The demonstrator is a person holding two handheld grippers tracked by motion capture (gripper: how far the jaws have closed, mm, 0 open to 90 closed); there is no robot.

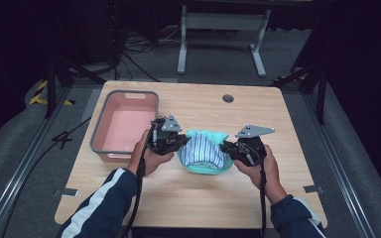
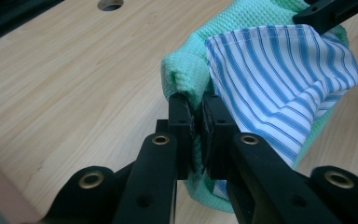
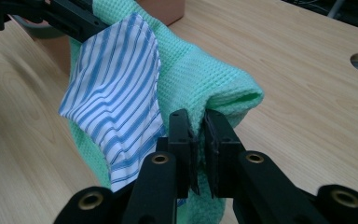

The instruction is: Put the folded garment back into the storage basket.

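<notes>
left tongs, right tongs both pinched on green waffle-weave cloth; striped cotton cloth bunched atop.

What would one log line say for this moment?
left gripper: shut on green cloth | right gripper: shut on green cloth | striped cloth: on top

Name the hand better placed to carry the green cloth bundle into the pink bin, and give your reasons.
Left. Both grippers are shut on the green cloth, with the striped cloth on it. The left gripper sits right beside the pink bin; the right gripper holds the far side, so it would probably have to follow across.
</notes>
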